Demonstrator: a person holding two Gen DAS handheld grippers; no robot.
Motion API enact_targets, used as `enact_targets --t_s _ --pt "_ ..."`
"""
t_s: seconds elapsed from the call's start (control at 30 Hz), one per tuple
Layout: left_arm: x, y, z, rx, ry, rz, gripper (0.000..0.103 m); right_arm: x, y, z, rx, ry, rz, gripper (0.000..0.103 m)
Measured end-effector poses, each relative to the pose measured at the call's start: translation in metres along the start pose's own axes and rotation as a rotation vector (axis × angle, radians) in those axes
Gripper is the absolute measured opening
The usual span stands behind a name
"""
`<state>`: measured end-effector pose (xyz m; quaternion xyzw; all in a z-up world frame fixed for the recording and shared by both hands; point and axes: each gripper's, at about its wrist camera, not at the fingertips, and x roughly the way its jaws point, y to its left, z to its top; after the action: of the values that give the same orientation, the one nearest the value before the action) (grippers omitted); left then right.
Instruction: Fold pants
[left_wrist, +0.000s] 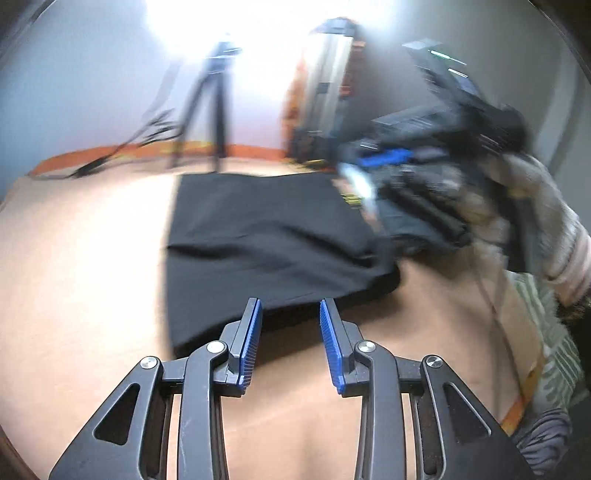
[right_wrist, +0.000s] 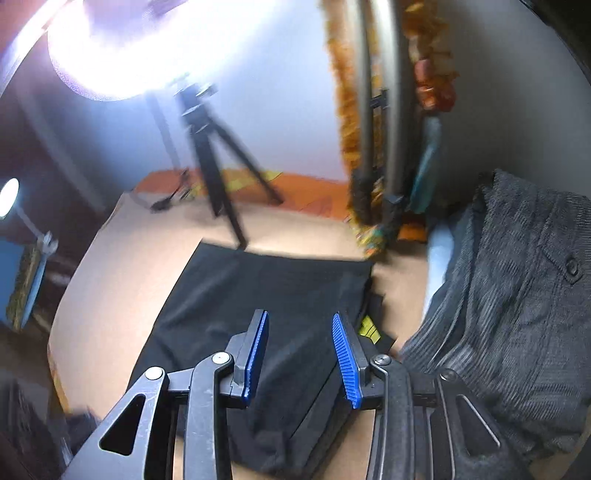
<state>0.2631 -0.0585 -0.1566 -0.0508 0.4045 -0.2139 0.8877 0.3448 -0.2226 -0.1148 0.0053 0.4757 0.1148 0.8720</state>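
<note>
Black pants (left_wrist: 258, 240) lie folded flat on a tan table (left_wrist: 92, 258). My left gripper (left_wrist: 290, 304) is open and empty, its tips just above the near edge of the pants. My right gripper (right_wrist: 300, 319) is open and empty, hovering over the pants (right_wrist: 266, 295) near their right edge, where a yellow label (right_wrist: 369, 326) shows. In the left wrist view the right gripper (left_wrist: 413, 173) appears blurred at the pants' far right corner, held by a gloved hand (left_wrist: 535, 221).
A black tripod (right_wrist: 218, 162) stands at the table's far edge under a bright lamp (right_wrist: 122, 44). A grey corduroy garment (right_wrist: 517, 314) is piled at the right of the table. A metal stand (left_wrist: 328, 92) with orange cloth rises at the back.
</note>
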Motion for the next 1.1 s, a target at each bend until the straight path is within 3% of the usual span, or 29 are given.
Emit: enact_targets --t_s 0.17,0.4,0.8,0.93,1.1 --pt "0.007 0.059 -0.004 -0.194 0.028 0.023 0.031 0.007 0.026 -0.012 -0.052 0.028 0.042 0.037" --pt "0.015 0.070 -0.006 -0.262 0.047 -0.018 0.031 0.023 0.059 -0.008 -0.099 0.055 0.075 0.037" --pt "0.023 0.080 -0.012 -0.291 0.065 -0.057 0.030 0.088 0.121 0.006 -0.125 0.114 0.192 0.037" --pt "0.024 0.080 -0.011 -0.277 0.054 -0.062 0.014 0.113 0.134 0.016 -0.121 0.118 0.185 0.037" --pt "0.023 0.078 -0.012 -0.233 0.040 -0.057 0.007 0.137 0.134 0.022 -0.099 0.143 0.144 0.037"
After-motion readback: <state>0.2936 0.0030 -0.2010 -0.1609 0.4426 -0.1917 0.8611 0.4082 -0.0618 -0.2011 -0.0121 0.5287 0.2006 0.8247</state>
